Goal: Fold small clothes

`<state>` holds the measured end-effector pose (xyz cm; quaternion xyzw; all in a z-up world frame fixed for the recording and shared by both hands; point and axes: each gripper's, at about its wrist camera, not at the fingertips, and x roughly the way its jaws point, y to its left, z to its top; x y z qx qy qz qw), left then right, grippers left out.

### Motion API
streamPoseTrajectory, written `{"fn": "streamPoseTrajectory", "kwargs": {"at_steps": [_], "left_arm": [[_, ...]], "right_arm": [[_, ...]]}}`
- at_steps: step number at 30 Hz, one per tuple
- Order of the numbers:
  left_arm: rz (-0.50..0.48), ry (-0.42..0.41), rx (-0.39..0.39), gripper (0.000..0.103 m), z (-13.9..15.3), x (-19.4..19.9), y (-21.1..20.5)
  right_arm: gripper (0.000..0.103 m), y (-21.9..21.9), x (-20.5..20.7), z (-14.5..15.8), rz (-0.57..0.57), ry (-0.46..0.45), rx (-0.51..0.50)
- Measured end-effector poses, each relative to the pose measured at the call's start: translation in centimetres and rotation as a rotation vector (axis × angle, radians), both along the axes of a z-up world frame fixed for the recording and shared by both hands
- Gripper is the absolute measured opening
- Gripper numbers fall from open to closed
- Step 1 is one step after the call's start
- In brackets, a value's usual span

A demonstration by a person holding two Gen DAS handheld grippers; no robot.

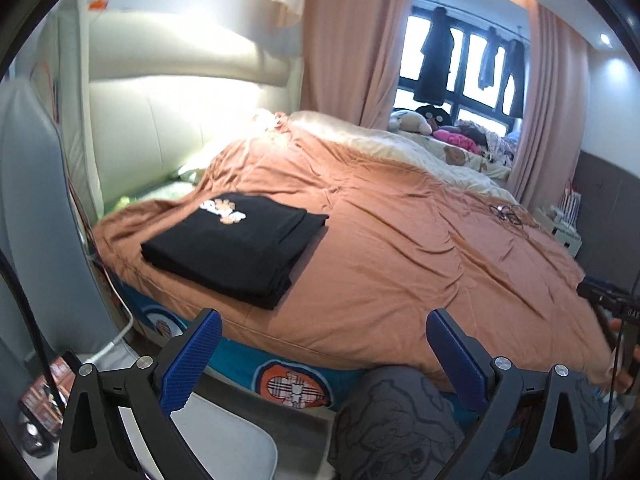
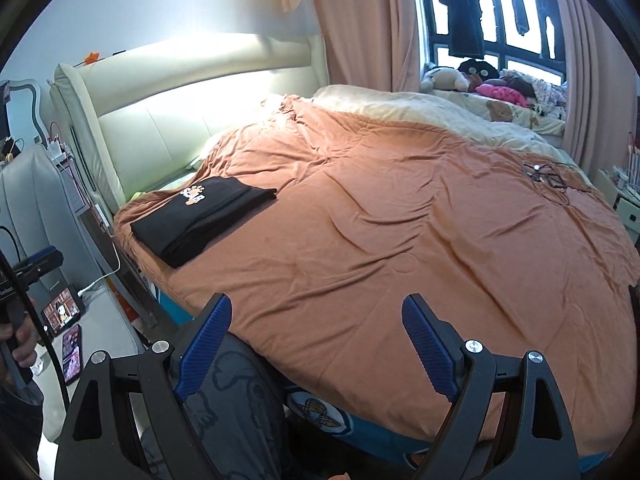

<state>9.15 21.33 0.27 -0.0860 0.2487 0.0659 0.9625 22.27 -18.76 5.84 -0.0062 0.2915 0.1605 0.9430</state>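
Gray printed garment (image 1: 400, 424) overhangs bed edge (image 1: 288, 364); orange cover (image 2: 400, 240) bare beyond.

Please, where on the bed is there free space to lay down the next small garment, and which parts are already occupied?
The widest free patch is the middle of the orange cover, between the folded black shirt near the headboard and the tangled cables toward the window side. The near edge in front of both open grippers is also bare. It is crowded by the window, where the plush toys lie.
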Motion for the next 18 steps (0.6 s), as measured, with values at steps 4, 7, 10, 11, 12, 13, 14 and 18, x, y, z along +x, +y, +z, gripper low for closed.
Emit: {"fn": "streamPoseTrajectory", "kwargs": {"at_steps": [4, 7, 10, 11, 12, 13, 14, 18], "left_arm": [[-0.019, -0.032, 0.020, 0.102, 0.7, -1.6, -1.5], [-0.024, -0.051, 0.031, 0.102, 1.0, -2.8, -2.4], [-0.022, -0.063, 0.042, 0.102, 1.2, -3.9, -3.1], [-0.028, -0.065, 0.046, 0.102, 1.3, -4.1, -3.3], [-0.035, -0.068, 0.056, 0.102, 1.3, -4.5, -3.6], [-0.036, -0.073, 0.068, 0.102, 1.4, -5.0, -3.9], [-0.037, -0.077, 0.075, 0.102, 1.4, -5.4, -4.2], [-0.041, -0.087, 0.100, 0.102, 1.1, -7.1, -5.3]], "right_arm": [[0.086, -0.8, -1.7, 0.1, -0.010, -0.026, 0.004], [0.086, -1.4, -3.6, 0.2, -0.010, -0.062, -0.008], [0.086, -1.6, -4.9, 0.1, -0.013, -0.090, -0.027], [0.086, -1.7, -5.5, 0.0, -0.018, -0.098, -0.028], [0.086, -1.9, -6.0, -0.1, -0.021, -0.103, -0.023], [0.086, -2.1, -6.5, -0.2, -0.023, -0.107, -0.015], [0.086, -2.3, -7.2, -0.4, -0.025, -0.110, -0.007], [0.086, -2.9, -9.1, -0.9, -0.042, -0.124, -0.012]]}}
